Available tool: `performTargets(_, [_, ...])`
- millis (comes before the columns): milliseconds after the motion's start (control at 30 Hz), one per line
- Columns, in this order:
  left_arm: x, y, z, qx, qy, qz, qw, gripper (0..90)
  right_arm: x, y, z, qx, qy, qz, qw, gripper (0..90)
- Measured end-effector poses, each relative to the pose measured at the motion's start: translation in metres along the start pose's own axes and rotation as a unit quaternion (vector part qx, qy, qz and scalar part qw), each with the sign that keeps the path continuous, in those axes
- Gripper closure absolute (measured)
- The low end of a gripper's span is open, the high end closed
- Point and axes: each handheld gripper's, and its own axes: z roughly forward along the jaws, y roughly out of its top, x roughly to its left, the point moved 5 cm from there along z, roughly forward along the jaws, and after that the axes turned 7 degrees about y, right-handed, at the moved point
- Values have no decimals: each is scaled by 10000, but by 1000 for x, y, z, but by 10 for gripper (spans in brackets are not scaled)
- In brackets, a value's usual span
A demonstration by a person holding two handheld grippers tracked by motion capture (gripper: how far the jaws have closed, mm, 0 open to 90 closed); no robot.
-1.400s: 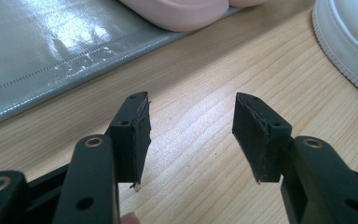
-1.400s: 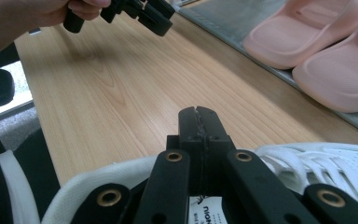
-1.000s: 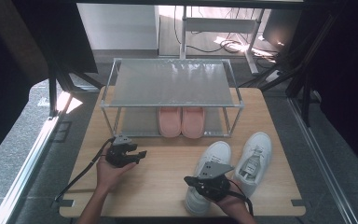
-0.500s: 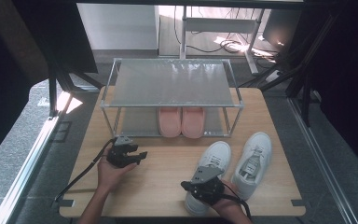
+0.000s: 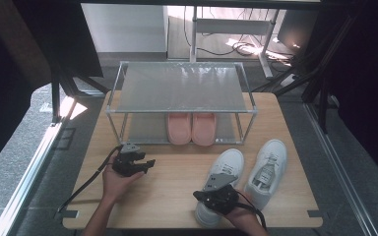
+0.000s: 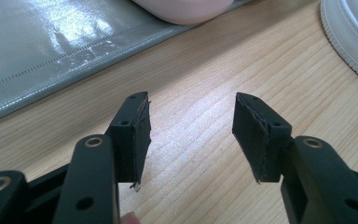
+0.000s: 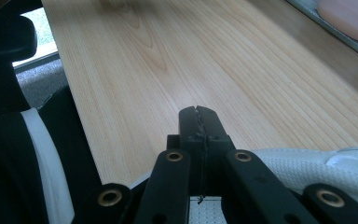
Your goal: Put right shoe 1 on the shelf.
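Two white sneakers stand side by side at the table's front right, the left one (image 5: 226,169) and the right one (image 5: 269,167). My right gripper (image 5: 202,196) sits over the left sneaker's heel, its jaws pointing left. In the right gripper view the right gripper (image 7: 198,114) is shut, with nothing seen between the pads and white sneaker mesh (image 7: 307,168) below it. My left gripper (image 5: 147,163) rests on the wood at front left. In the left gripper view the left gripper (image 6: 191,130) is open and empty.
A metal shoe rack (image 5: 181,88) with a grey mesh top stands at the table's back. A pair of pink slippers (image 5: 192,129) sits on its lower shelf (image 6: 51,46), and one slipper (image 6: 182,9) lies ahead of the left gripper. A black cable (image 5: 86,182) trails left.
My right gripper has shifted slightly toward the table's near edge over the sneaker's heel. The left gripper has kept still.
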Motion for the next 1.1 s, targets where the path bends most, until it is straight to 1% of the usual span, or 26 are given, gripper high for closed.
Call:
performTargets(133, [0, 0, -1, -7, 16, 3, 10000, 475, 0, 0, 0, 39, -7, 17, 10000, 900])
performTargets(400, [1, 0, -1, -14, 18, -5, 10000, 475, 1, -2, -4, 183, 113, 26, 9998, 900])
performTargets(500, [1, 0, -2, -7, 14, -7, 10000, 475, 1, -4, -6, 209, 107, 43, 9997, 900])
performTargets(633, [1, 0, -1, -16, 6, -17, 10000, 475, 3, -10, -13, 255, 63, 43, 9996, 900])
performTargets(733, [0, 0, -1, -4, 2, -28, 10000, 475, 5, -17, -22, 211, 58, 86, 9997, 900])
performTargets(800, [0, 0, 0, 3, -4, -38, 10000, 475, 6, -19, -29, 167, -12, 94, 9998, 900])
performTargets(867, [0, 0, 0, 14, -6, -38, 10000, 475, 6, -20, -35, 180, -87, 74, 9998, 900])
performTargets(900, [0, 0, 0, 14, 5, -38, 10000, 475, 5, -22, -37, 278, -125, 72, 9995, 900])
performTargets(933, [0, 0, 0, 11, 8, -40, 10000, 475, 2, -26, -37, 529, -359, 27, 9979, 900])
performTargets(967, [1, 0, 0, 11, 12, -38, 10000, 475, 0, -31, -37, 603, -350, 39, 9976, 900])
performTargets(1000, [1, 0, 0, 15, 23, -38, 10000, 475, -2, -34, -39, 505, -216, 141, 9984, 900])
performTargets(1033, [1, 0, 1, 16, 14, -42, 10000, 475, -4, -38, -39, 531, -205, 203, 9982, 900])
performTargets(1067, [1, 0, 1, 22, 13, -43, 10000, 475, -6, -40, -40, 552, -276, 225, 9978, 900])
performTargets(1100, [1, 0, 2, 35, 12, -37, 10000, 475, -8, -41, -40, 499, -291, 268, 9980, 900])
